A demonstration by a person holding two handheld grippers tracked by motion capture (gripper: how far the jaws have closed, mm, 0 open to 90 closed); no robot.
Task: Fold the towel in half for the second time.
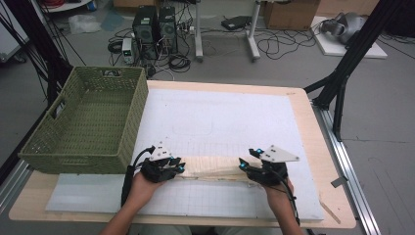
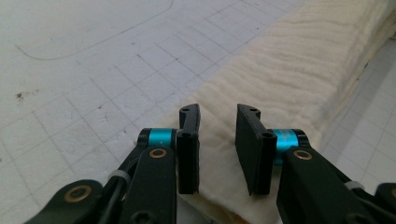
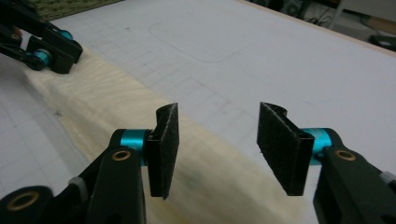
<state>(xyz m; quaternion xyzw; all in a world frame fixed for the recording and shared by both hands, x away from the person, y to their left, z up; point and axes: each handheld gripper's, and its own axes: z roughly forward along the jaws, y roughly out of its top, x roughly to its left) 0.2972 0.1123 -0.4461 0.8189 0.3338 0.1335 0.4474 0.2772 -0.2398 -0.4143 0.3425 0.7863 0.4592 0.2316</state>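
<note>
Your folded cream cloth [image 1: 210,169] lies as a long strip across the near part of the white gridded mat [image 1: 220,117], between your two hands. Your left gripper [image 2: 217,144] sits over its left end with the jaws parted and the cloth beneath the gap, not pinched. Your right gripper [image 3: 229,144] hovers over the right end (jaws spread wide, nothing clamped). The green basket [image 1: 83,117] stands at the mat's left.

place: lab | signs: computer towers [image 1: 155,30] — loose cables [image 1: 274,46] on floor, black frame struts [image 1: 352,54], gridded mat [image 1: 220,117]
</note>
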